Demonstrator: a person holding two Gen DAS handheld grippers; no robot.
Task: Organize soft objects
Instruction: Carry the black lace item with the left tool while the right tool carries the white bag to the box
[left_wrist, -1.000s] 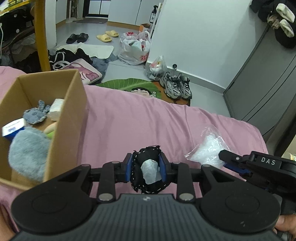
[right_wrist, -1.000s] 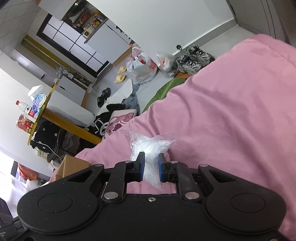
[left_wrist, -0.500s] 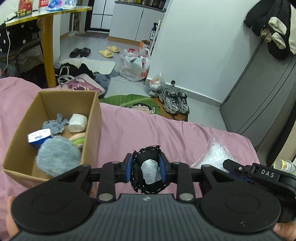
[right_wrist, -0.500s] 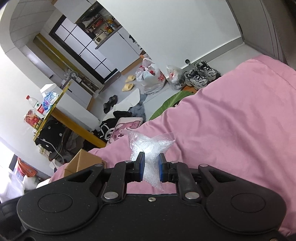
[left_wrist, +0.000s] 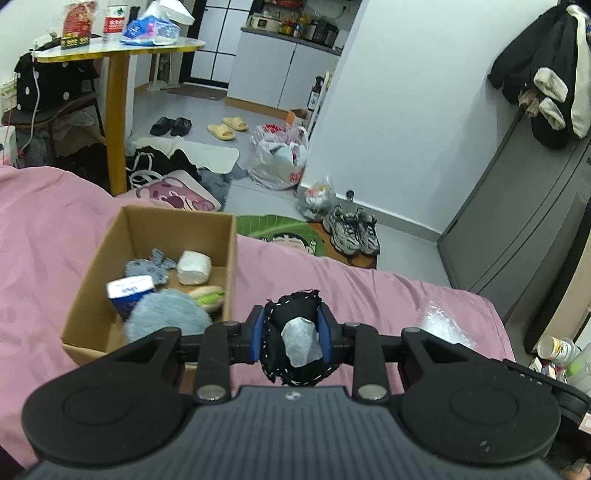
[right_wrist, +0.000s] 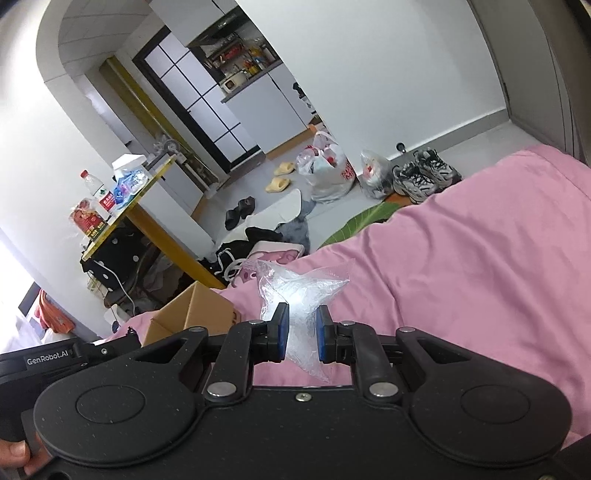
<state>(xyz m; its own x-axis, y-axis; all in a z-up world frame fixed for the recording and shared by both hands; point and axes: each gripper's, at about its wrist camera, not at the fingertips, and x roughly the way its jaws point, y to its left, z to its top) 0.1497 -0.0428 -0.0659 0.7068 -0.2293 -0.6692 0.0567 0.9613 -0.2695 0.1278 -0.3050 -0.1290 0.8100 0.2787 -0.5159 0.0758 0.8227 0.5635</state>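
Observation:
My left gripper (left_wrist: 291, 338) is shut on a black fabric piece (left_wrist: 291, 321) with white stitching and a white label, held above the pink bed cover (left_wrist: 369, 291). An open cardboard box (left_wrist: 229, 240) sits on the bed to its left, holding a grey fluffy toy (left_wrist: 166, 319), a small grey plush (left_wrist: 147, 264), a white roll, a blue-white packet and a green item. My right gripper (right_wrist: 300, 332) is shut on a crumpled clear plastic bag (right_wrist: 299, 288), lifted over the bed. That bag (left_wrist: 439, 321) also shows at the right of the left wrist view, and the box (right_wrist: 195, 314) lies left of the right gripper.
Beyond the bed's far edge the floor holds sneakers (left_wrist: 352, 230), plastic bags (left_wrist: 280, 155), slippers, clothes and a green mat. A yellow-legged table (left_wrist: 118, 110) stands at the left, a grey cabinet (left_wrist: 517, 221) at the right. A hand (right_wrist: 14, 454) grips the left handle.
Both grippers have risen with their loads still held. The box has slid from the left edge toward the middle of the left view, showing its whole inside. More of the room appears.

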